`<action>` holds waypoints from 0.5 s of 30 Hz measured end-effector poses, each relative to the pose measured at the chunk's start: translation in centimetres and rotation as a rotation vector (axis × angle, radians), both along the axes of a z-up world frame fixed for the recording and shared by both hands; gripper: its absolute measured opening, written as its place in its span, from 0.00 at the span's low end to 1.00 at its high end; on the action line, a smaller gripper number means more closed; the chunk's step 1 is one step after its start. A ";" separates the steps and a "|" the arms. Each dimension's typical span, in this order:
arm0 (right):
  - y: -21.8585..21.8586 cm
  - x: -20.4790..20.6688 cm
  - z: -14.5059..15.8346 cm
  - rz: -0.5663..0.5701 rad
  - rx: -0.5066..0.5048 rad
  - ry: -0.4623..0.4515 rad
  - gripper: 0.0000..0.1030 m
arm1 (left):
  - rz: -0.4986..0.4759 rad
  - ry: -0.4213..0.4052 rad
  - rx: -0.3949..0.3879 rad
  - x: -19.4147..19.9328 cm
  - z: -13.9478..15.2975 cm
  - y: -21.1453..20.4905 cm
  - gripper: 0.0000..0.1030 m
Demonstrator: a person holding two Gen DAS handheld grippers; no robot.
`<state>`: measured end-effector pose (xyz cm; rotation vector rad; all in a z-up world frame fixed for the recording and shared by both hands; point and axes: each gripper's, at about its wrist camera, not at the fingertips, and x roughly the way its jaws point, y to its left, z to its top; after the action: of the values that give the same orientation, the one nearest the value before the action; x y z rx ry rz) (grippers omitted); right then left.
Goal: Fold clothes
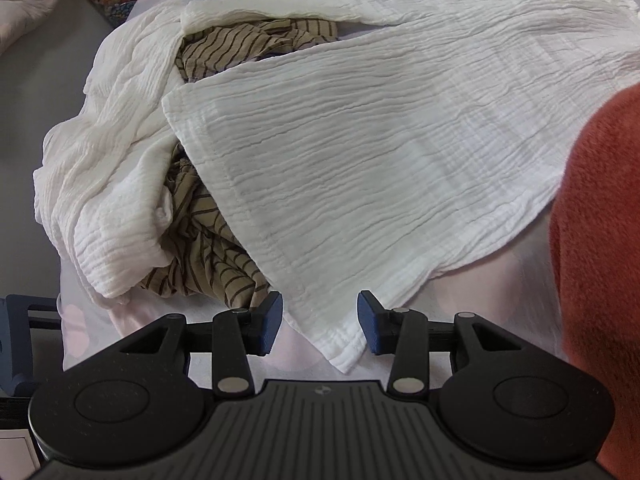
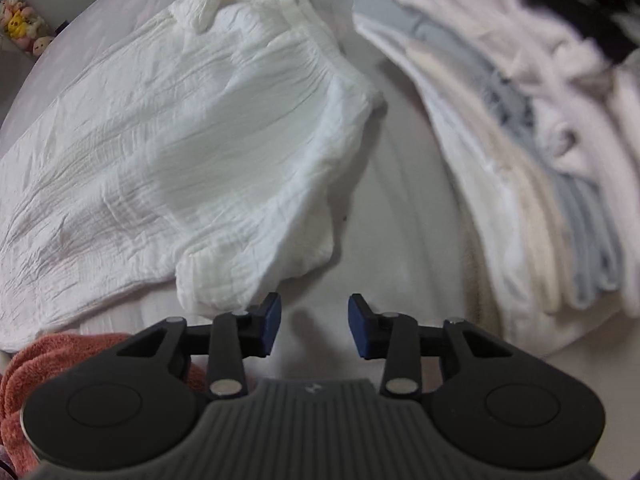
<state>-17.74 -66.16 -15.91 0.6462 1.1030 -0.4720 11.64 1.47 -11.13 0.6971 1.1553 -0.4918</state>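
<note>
Left wrist view shows your left gripper (image 1: 320, 322) with its 2 blue pads wide apart and nothing between them, poised low over the near corner of the white crinkled garment (image 1: 360, 168). That corner points straight into the gap, so you seem lined up to pinch it for the next fold. The garment lies spread across the pale bedsheet (image 1: 472, 292), one panel already laid over the middle. A tan striped garment (image 1: 216, 256) is bunched underneath at the left and lifts the white cloth there, which could spoil a flat crease. An orange-red fleece sleeve (image 1: 600, 240) fills the right edge.

Right wrist view is blurred, yet your right gripper (image 2: 314, 326) clearly stands open and empty too, just off the garment's (image 2: 180, 152) rumpled near-right corner. It hangs over bare sheet (image 2: 400, 208), probably so it can take that corner. To the right sits a stack of folded laundry (image 2: 520, 168), well placed to receive the finished piece without crowding the working area. Judging by the loose edges, folding is only partly done.
</note>
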 end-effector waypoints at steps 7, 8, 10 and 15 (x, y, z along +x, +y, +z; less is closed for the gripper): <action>-0.6 2.8 0.8 -0.011 -0.019 -0.047 0.45 | 0.008 -0.021 0.032 -0.1 0.4 -0.7 0.38; -0.7 3.2 1.0 -0.013 -0.023 -0.053 0.49 | 0.013 -0.024 0.031 -0.2 0.5 -0.6 0.38; -1.1 3.7 0.9 -0.031 -0.027 -0.047 0.56 | 0.022 -0.029 0.029 -0.4 0.7 -0.4 0.38; -2.1 3.2 -0.6 -0.093 0.029 -0.042 0.55 | 0.031 -0.024 0.042 -0.6 0.3 -0.1 0.38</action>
<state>-14.55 -68.24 -16.51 0.7321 1.0448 -0.5208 11.01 1.39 -10.84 0.7185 1.1551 -0.4327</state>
